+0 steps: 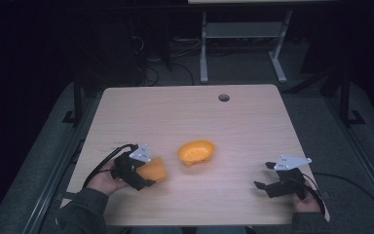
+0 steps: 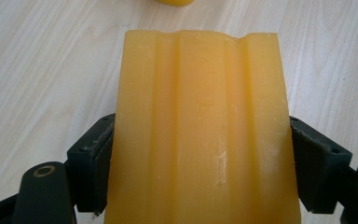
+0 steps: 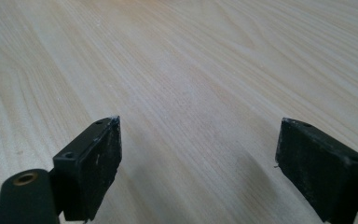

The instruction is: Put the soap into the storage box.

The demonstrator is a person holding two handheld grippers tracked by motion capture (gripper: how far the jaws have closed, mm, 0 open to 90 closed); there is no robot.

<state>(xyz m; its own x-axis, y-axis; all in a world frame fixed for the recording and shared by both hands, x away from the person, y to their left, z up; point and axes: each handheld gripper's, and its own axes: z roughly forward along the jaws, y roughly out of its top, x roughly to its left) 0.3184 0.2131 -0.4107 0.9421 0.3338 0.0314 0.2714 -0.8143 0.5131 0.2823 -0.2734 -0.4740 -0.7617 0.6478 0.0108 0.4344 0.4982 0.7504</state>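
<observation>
We note left gripper clenched on orange cup, its 2 jaws pressing both sides, orange bowl nearby on table, right gripper released, jaws wide apart.

Lab/office: bare desk w/ cable hole (dark room), floor cables.

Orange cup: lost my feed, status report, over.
Left gripper shut on orange cup. Right gripper open, empty. Orange bowl just ahead, apart. Nothing between.
</observation>
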